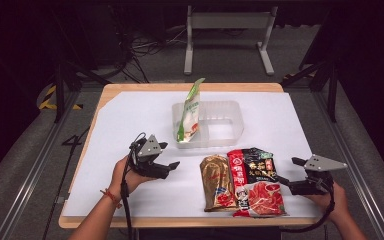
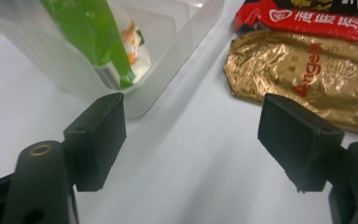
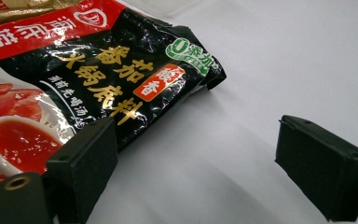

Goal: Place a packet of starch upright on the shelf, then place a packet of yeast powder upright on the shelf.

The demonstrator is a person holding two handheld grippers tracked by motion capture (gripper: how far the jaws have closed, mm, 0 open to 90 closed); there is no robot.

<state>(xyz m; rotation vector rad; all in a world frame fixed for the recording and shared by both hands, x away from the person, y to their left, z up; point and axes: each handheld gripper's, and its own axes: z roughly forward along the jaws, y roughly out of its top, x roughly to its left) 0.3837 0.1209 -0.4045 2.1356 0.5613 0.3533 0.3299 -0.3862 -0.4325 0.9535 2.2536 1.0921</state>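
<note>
A clear plastic bin (image 1: 220, 125) stands at the table's middle, and a green-and-white pouch (image 1: 189, 110) leans upright in its left compartment. In front of it lie a gold foil packet (image 1: 218, 182) and a red-and-black sauce packet (image 1: 256, 181), side by side. My left gripper (image 1: 166, 156) is open, low over the white sheet, left of the gold packet (image 2: 307, 74) and near the bin's front corner (image 2: 168, 70). My right gripper (image 1: 291, 175) is open just right of the sauce packet (image 3: 98, 79), its left jaw at the packet's edge. Both hold nothing.
A white sheet (image 1: 130, 125) covers the wooden table (image 1: 130, 88). The bin's right compartment holds nothing. Beyond the table's far edge stand a metal frame (image 1: 227, 30) and cables on the floor. The table's front edge runs close below the packets.
</note>
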